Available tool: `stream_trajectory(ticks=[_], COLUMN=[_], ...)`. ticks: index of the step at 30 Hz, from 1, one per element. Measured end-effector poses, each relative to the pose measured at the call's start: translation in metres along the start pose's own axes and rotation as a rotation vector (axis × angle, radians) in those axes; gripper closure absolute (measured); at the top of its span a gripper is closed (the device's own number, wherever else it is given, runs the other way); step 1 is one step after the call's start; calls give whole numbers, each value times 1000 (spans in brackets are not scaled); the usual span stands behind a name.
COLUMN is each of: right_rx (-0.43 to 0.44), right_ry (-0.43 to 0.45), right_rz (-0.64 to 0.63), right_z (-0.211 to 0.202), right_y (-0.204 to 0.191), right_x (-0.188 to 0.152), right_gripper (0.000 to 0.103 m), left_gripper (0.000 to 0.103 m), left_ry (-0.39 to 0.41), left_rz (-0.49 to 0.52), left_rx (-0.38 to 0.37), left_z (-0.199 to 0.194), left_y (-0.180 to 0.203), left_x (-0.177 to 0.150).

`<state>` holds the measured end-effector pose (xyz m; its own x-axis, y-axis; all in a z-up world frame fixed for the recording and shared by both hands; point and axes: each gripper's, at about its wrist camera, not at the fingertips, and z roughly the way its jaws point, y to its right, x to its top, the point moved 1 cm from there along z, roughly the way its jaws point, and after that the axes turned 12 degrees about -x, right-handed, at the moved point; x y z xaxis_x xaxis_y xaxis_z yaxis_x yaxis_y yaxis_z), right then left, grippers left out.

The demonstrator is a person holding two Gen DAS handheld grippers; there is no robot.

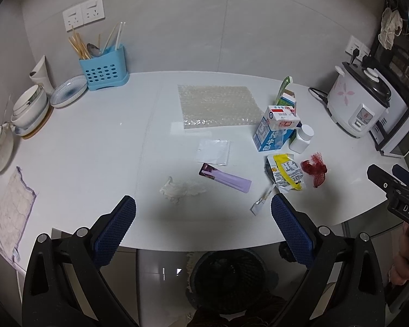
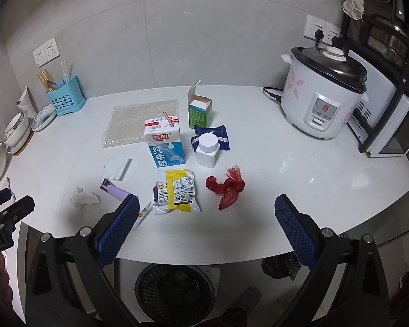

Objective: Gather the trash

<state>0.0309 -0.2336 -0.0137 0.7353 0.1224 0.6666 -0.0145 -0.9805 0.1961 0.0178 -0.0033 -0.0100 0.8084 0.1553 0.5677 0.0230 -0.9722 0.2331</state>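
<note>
Nothing is collected yet: the left gripper [image 1: 203, 219] and the right gripper [image 2: 207, 227] are both held wide open and empty above the near table edge, with the black bin [image 2: 174, 291] seen below them. The milk carton [image 2: 165, 144], printed 光明 and 纯牛奶, stands ahead of the right gripper, and the yellow wrapper [image 2: 177, 190] and red net [image 2: 226, 188] lie nearer. The next move probably requires lowering one gripper onto the crumpled tissue [image 1: 181, 189] lying just ahead of the left gripper.

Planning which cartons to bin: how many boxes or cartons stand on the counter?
2. The milk carton stands mid-counter, in front of the bubble wrap; the green box, flap open, stands behind it to the right. None seem hidden.
</note>
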Motion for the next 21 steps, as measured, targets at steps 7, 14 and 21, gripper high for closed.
stream_trajectory(ticks=[7,14,21], right_rx=[5,5,1], right_ry=[2,4,4], right_rz=[-3,-1,-5], right_z=[0,0,-2], right_y=[1,3,2], right_x=[1,2,3], right_gripper=[8,8,8], left_gripper=[6,6,6], left_ry=[0,-2,-4], left_rz=[-3,-3,-6], left_rx=[3,4,-1], left_z=[0,-1,-2], left_y=[0,0,0], left_x=[-1,-1,-2])
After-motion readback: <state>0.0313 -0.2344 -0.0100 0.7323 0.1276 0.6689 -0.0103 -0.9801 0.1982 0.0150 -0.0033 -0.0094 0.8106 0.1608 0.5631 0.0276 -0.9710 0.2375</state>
